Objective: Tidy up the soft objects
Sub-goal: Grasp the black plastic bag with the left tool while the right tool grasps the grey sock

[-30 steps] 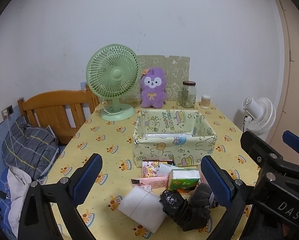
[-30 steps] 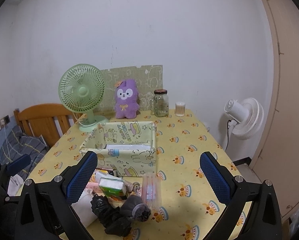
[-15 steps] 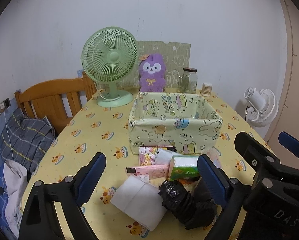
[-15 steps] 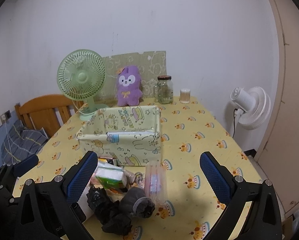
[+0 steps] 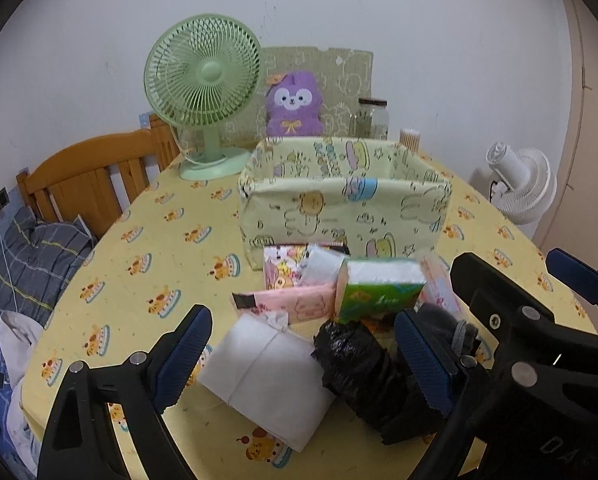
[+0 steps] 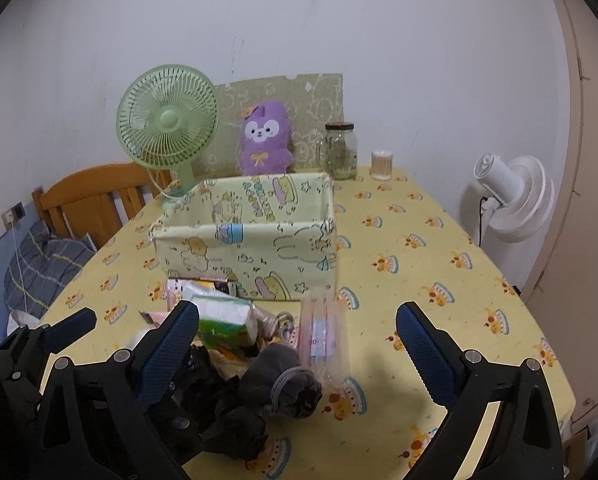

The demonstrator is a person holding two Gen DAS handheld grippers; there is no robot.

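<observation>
Left wrist view. Fabric storage box (image 5: 345, 204), centre of frame: interior hidden behind its near wall, so contents uncertain; nothing shows above the rim. Loose pile on the table (image 5: 147, 248) below it: white folded cloth (image 5: 267, 376), black plastic bag (image 5: 359, 368), green tissue pack (image 5: 379, 288), pink packets (image 5: 291, 300). Left hand-held gripper (image 5: 303, 364): jaws spread wide, nothing between them, above the cloth. Sorting apparently not begun.

Right wrist view. Box (image 6: 247, 240) at centre-left; pile at lower left: dark rolled socks (image 6: 283, 380), clear pink-striped pouch (image 6: 323, 332), tissue pack (image 6: 227, 320). Right hand-held gripper (image 6: 299, 356): released, empty, over socks and pouch. All visible items still outside the box.
</observation>
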